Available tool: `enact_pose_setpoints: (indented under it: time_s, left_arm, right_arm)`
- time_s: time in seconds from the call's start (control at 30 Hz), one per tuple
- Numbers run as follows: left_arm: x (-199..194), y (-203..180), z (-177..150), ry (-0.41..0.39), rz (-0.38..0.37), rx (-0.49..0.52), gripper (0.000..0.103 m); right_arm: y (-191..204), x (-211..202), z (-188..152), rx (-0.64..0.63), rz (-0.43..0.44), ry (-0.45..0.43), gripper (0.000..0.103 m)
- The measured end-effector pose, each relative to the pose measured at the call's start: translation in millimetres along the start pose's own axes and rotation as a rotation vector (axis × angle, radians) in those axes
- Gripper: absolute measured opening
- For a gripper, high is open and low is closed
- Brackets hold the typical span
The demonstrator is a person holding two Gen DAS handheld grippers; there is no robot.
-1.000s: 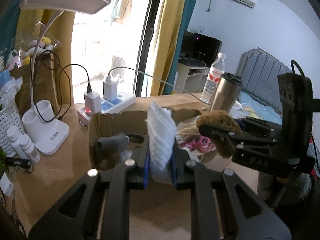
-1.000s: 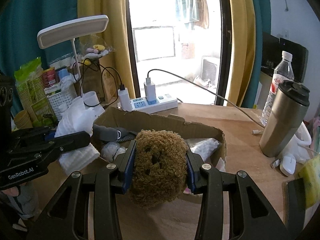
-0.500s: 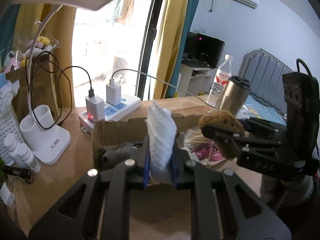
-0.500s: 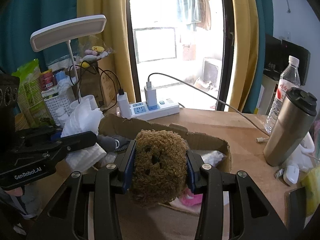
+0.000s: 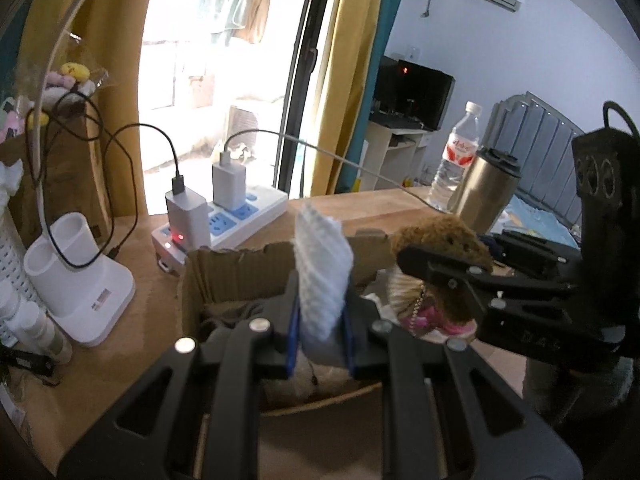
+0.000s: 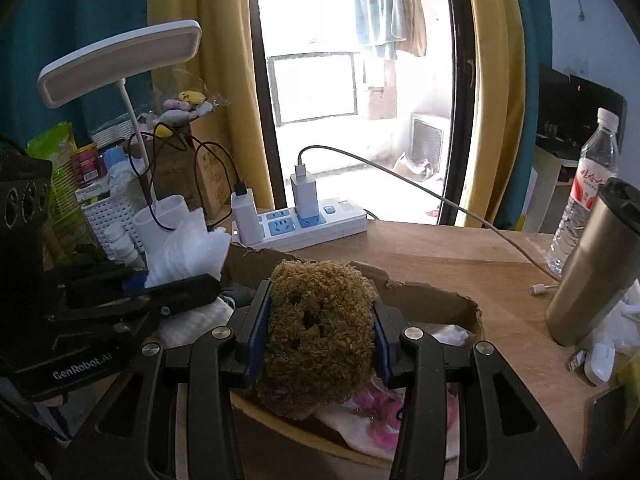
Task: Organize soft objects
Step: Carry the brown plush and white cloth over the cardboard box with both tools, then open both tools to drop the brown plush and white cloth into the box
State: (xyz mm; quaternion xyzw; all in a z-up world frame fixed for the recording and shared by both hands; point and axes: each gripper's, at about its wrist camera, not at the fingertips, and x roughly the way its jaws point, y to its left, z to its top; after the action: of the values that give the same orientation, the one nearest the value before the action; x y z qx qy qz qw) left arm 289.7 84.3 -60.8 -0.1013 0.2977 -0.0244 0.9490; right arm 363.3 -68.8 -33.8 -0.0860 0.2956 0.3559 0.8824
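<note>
My left gripper (image 5: 319, 320) is shut on a white ribbed cloth (image 5: 323, 268) and holds it over the left part of an open cardboard box (image 5: 236, 276). My right gripper (image 6: 317, 336) is shut on a brown curly plush toy (image 6: 318, 332) and holds it over the same box (image 6: 436, 300). The plush (image 5: 444, 240) and the right gripper show at the right of the left wrist view. The cloth (image 6: 188, 248) and the left gripper show at the left of the right wrist view. Inside the box lie a pink and white soft item (image 6: 380, 408) and a dark grey one (image 5: 236, 316).
On the wooden desk (image 6: 460, 256) behind the box stand a white power strip (image 6: 316, 226) with two chargers, a white lamp base (image 5: 80, 280) and a perforated basket (image 6: 108, 216). A steel tumbler (image 6: 596, 268) and a water bottle (image 6: 588, 184) stand at the right.
Both grippers have moved forward and lower, over the box, each still holding its item. The box now lies under the fingers.
</note>
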Motion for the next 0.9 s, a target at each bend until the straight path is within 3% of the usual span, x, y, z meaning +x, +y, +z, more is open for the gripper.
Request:
enact_pose_setpoints:
  time_s: [0.5,0.6,0.73,0.87,0.9]
  left_arm:
    - [38.6,8.1,-9.7,0.087,0.029,-0.012,0.019]
    - [41.5,9.0,-10.6,0.1,0.038,-0.021,0.024]
    - [42.3,9.6,-10.4,0.112,0.052,-0.02,0.026]
    - [42.1,6.3,-10.9,0.122,0.064,-0.003,0.028]
    - [41.3,5.6,-10.5,0.122,0.066,-0.001,0.032]
  right_arm:
    - [-10.0,35.1,-4.7,0.03,0.026,0.047,0.046]
    - [-11.1,38.6,-6.2,0.034,0.026,0.054,0.048]
    - [-11.2,39.7,-6.7,0.038,0.03,0.06,0.061]
    - [-10.2,35.6,-5.9,0.032,0.033,0.054,0.065]
    - [-10.3,34.0,-5.5,0.034,0.031,0.051,0.065]
